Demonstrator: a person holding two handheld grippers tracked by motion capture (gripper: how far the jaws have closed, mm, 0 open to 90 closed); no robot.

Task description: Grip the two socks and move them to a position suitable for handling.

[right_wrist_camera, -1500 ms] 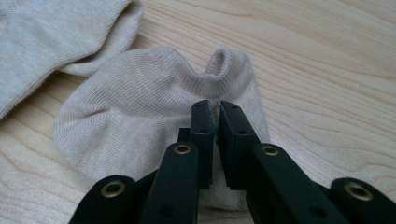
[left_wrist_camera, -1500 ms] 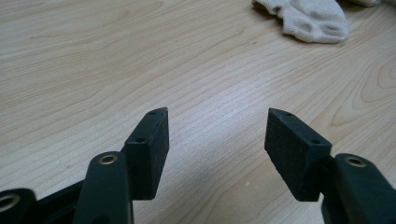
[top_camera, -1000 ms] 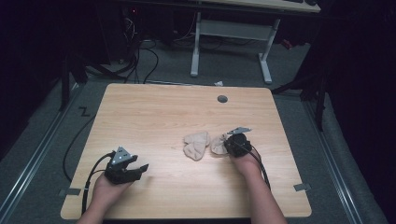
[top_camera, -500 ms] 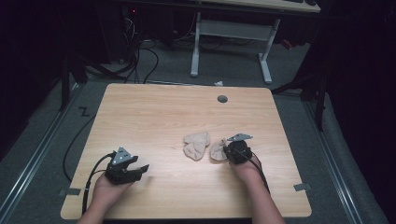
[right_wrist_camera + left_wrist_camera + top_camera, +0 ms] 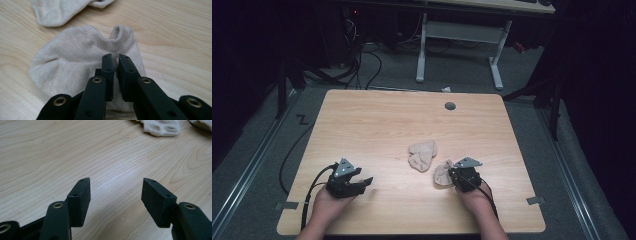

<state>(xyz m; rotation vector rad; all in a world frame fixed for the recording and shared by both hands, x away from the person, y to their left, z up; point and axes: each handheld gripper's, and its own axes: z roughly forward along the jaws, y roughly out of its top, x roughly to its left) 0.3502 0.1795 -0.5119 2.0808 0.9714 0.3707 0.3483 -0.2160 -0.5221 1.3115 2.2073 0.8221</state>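
Note:
Two beige socks lie on the wooden table (image 5: 377, 125). My right gripper (image 5: 451, 176) is shut on a raised fold of the nearer sock (image 5: 442, 172), which lies near the front right. In the right gripper view the jaws (image 5: 115, 58) pinch this sock (image 5: 70, 60) at its near edge, and the other sock (image 5: 57, 12) lies beyond it. That second sock (image 5: 422, 155) rests flat near the table's middle. At the front left my left gripper (image 5: 363, 182) stands open over bare wood. Its jaws (image 5: 116, 187) hold nothing, and a sock (image 5: 162, 126) lies ahead of them.
A round cable hole (image 5: 450, 106) sits near the table's far edge. Beyond the table stand a white desk frame (image 5: 462, 35) and cables on the dark floor (image 5: 362, 55). Tape tabs mark the front corners (image 5: 533, 201).
My right gripper has drawn back toward the near edge with the sock in it, pulling it away from the other sock. The left gripper has stayed put.

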